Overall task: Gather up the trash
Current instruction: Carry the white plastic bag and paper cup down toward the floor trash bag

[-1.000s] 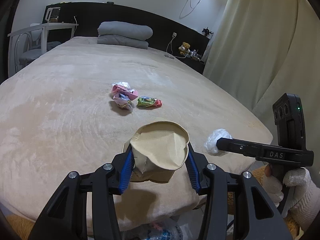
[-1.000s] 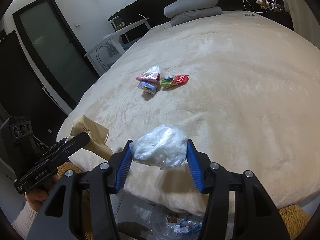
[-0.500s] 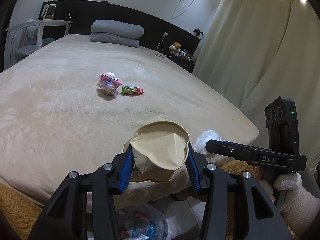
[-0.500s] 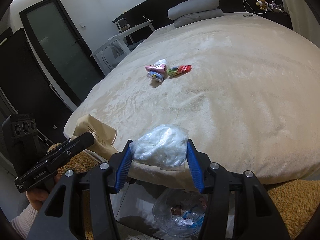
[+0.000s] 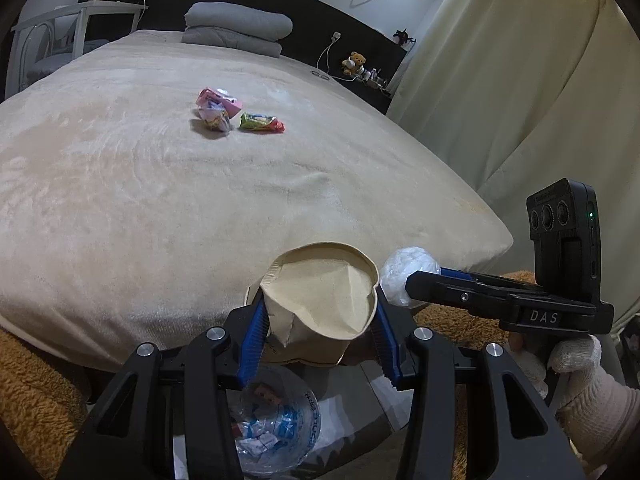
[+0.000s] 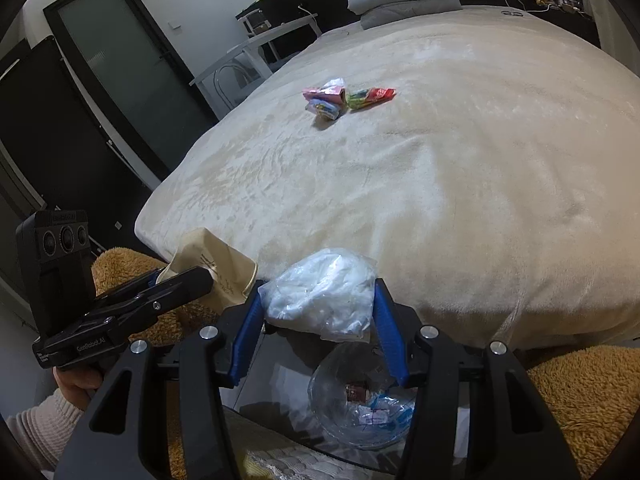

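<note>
left gripper (image 5: 318,334) clamped on crushed paper cup (image 5: 324,300): light, thin-walled, already buckled, best pinched across the folded body. right gripper (image 6: 318,328) clenched on crumpled plastic bag (image 6: 320,294): weightless, slick, springy, needs a bunched middle grip. both hanging off the bed's (image 5: 160,200) near edge above clear trash bag (image 6: 360,400) on the floor. farther up the blanket, pink wrapper (image 5: 218,100) and green wrapper (image 5: 262,123) touching-close: crinkly, flat, likely grabbed at raised folds.
</note>
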